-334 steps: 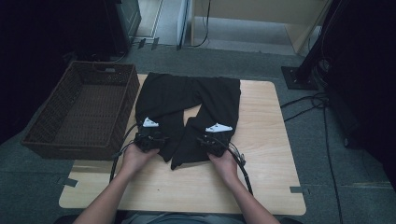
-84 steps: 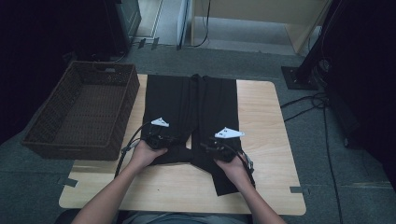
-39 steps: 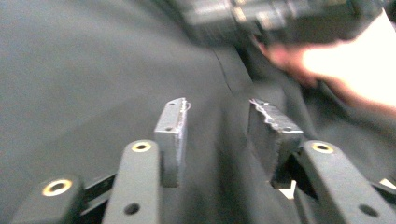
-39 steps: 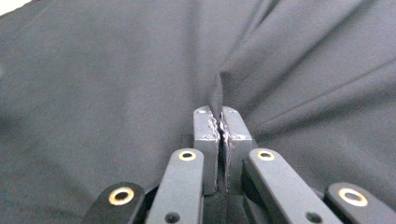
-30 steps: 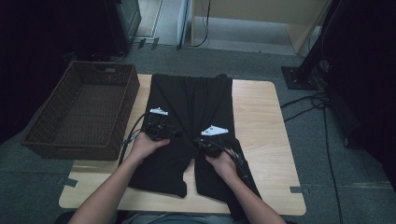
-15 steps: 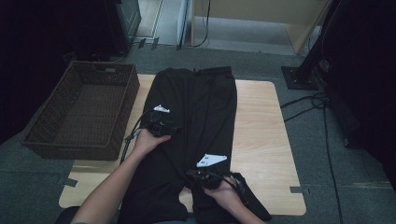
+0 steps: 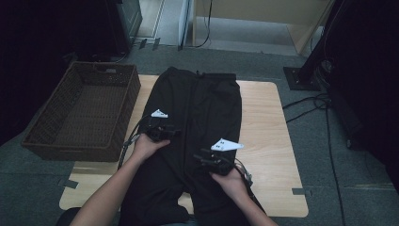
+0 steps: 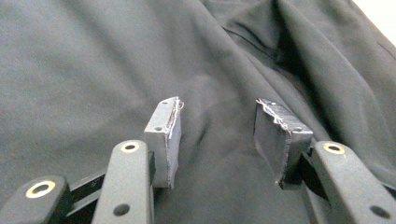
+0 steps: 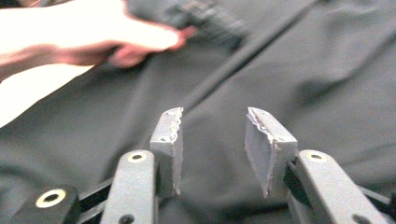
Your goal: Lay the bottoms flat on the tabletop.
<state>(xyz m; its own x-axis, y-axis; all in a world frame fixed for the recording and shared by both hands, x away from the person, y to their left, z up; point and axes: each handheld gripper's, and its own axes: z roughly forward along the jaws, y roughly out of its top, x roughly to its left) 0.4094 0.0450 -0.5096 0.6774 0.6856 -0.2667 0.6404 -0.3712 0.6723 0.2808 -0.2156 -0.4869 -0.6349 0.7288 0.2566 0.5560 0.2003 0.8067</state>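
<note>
Two tools work over one pair of black trousers (image 7: 197,122), which lies lengthwise down the middle of the bench (image 7: 268,122), waistband at the far edge and legs running off the near edge toward the person. Taking the trousers as the landmark: the left tool (image 7: 162,132) sits at their left edge, about halfway along the bench, held in the person's left hand (image 7: 146,146). Its jaws have just been closing, yet in the left gripper view they stand apart over smooth cloth, the pads (image 8: 164,135) gripping nothing, so this tool is released. The right tool (image 7: 211,162) hovers over the right leg of the trousers, nearer the person than the left one, in the right hand (image 7: 230,181). Its jaws have just been opening; in the right gripper view the pads (image 9: 168,140) are parted with only flat fabric beyond them, so it too is released. A brown wicker basket (image 7: 51,136) stands left of the trousers, overhanging the bench's left side.
</note>
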